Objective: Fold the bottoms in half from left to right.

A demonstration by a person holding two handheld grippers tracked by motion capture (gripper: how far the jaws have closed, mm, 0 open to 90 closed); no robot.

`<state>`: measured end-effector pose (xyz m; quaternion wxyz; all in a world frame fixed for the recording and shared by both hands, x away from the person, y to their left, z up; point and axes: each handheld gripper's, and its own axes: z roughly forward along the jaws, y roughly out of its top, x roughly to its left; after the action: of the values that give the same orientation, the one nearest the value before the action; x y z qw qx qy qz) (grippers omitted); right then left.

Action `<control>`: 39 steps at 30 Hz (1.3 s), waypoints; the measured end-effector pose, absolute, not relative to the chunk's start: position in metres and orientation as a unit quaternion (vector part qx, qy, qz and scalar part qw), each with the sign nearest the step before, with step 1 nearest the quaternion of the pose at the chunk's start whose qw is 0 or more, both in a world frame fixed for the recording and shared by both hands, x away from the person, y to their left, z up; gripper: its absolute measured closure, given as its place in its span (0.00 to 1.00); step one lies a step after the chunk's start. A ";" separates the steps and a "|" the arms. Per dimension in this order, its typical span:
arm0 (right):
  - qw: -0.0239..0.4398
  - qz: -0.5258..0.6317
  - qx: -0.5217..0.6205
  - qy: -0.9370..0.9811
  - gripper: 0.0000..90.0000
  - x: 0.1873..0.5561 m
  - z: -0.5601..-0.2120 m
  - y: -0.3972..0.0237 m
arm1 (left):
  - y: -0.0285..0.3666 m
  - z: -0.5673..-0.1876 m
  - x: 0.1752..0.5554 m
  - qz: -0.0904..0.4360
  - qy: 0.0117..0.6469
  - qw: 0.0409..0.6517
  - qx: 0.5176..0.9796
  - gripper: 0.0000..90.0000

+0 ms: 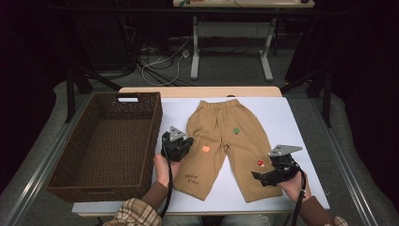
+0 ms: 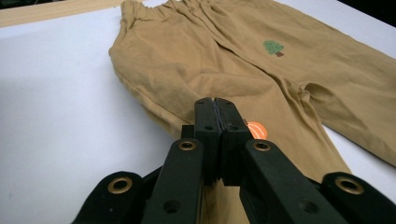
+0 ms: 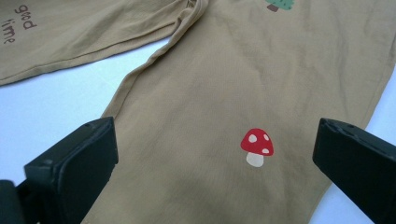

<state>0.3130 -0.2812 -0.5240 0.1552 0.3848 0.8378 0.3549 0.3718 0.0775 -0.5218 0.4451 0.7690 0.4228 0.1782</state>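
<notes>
One wicker basket (image 1: 106,146) sits at the left of the white surface (image 1: 291,127). Beside it I see one pair of tan trousers (image 1: 221,136) lying flat, bearing one pumpkin, one tree and one mushroom print. My left tool (image 2: 216,116) has its jaws pressed together over the left trouser leg; my right tool (image 3: 215,154) gapes wide over the mushroom leg.

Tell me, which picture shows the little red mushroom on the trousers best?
The right gripper view: the mushroom is big and sharp there, white dots and stem clear. In the high view it is a tiny red speck. The left gripper view looks at the trousers' tree and orange patch.
</notes>
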 end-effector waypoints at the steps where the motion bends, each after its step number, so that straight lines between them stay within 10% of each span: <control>1: 0.156 0.355 0.384 0.838 0.00 0.313 -0.524 -0.281 | 0.077 -0.520 0.372 0.179 0.419 0.446 0.770 0.98; 39: 0.169 0.361 0.385 0.832 0.00 0.311 -0.520 -0.286 | -0.045 -0.473 0.377 0.127 0.287 0.476 0.822 0.99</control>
<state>0.3111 -0.2859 -0.5196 0.1688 0.3850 0.8325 0.3609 0.3771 -0.0448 -0.4726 0.4762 0.8215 0.2867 0.1272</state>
